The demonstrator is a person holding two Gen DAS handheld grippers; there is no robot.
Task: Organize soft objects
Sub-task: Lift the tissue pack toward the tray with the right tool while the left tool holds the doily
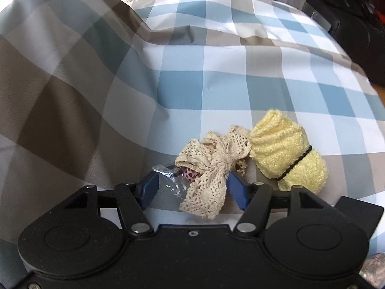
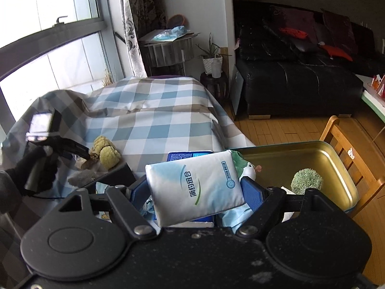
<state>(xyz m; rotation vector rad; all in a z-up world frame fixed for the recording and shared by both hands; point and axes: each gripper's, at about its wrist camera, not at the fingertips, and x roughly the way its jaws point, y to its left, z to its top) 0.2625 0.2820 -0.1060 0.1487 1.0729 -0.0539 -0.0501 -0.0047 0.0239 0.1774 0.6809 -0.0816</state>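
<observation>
Left claw (image 1: 193,187): we have its blue fingers spread wide around the lace bow (image 1: 211,166), low in the centre of the left wrist frame; they flank it without pinching, so it is released.
Beside the bow: a yellow fuzzy roll (image 1: 287,153) with a dark band touches the bow's right side; a scrap of clear plastic (image 1: 172,179) and something pink-spotted lie under the bow.
Surface: both rest on the checked bedspread (image 1: 216,84).
Right claw (image 2: 196,187): we are grasping a tissue pack (image 2: 196,187), centre of the right wrist frame, tilted, held just left of the metal tin (image 2: 336,161).
In the tin: a green knitted ball (image 2: 306,180) at lower right.
Step in hand: we judge the pack is about to go into the tin while the bow is being picked up.
Next move: we would clench the left fingers on the bow's knot, keeping the plastic out.
</observation>
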